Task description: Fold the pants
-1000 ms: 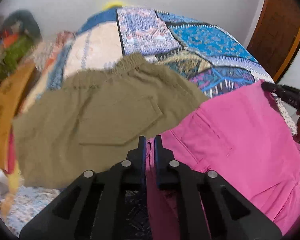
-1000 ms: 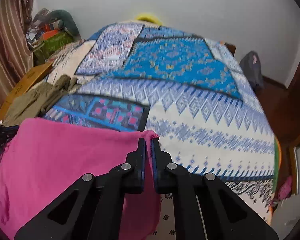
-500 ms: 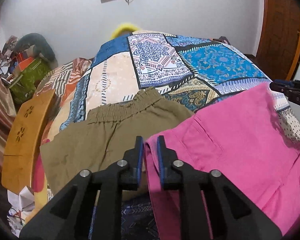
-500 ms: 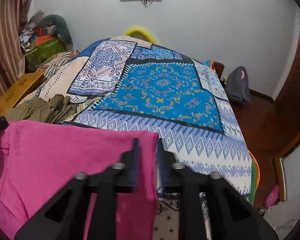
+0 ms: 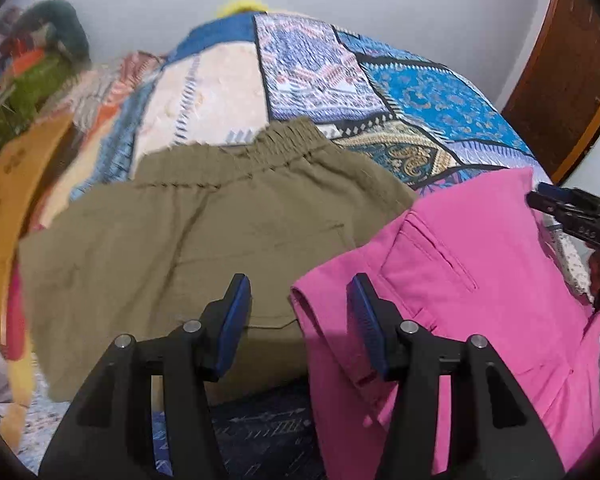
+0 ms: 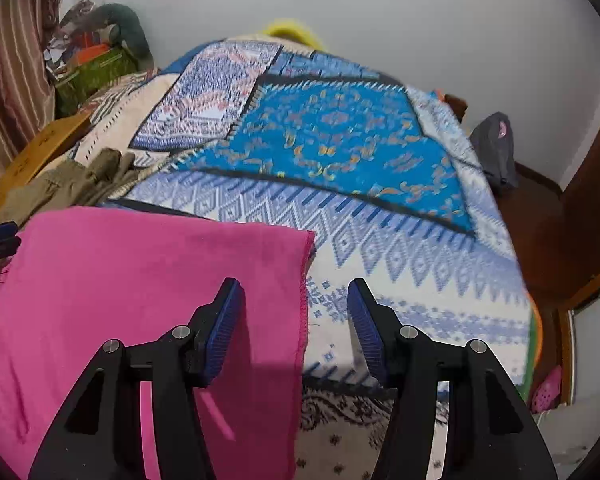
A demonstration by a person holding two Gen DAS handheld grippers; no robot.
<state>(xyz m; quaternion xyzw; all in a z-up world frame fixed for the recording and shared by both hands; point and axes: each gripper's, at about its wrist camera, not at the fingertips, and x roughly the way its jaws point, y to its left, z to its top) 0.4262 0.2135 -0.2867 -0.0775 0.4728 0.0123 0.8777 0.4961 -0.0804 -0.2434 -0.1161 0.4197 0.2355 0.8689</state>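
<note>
Pink pants (image 5: 472, 280) lie folded on the bed's near edge, also in the right wrist view (image 6: 140, 288). My left gripper (image 5: 298, 300) is open, its jaws either side of the pants' waistband corner. My right gripper (image 6: 296, 304) is open over the pants' hem edge, which runs between its jaws. The right gripper's tip shows in the left wrist view (image 5: 568, 212) past the pants' far side. Neither gripper holds cloth.
Olive pants (image 5: 204, 248) lie left of the pink ones, also in the right wrist view (image 6: 68, 184). A patchwork bedspread (image 6: 332, 140) covers the bed. A wooden board (image 5: 8, 184) and clutter stand at left. A door (image 5: 572, 68) is at right.
Both grippers were shut on the pink pants a second ago. They have opened and let go, and the pants now rest on the bed.
</note>
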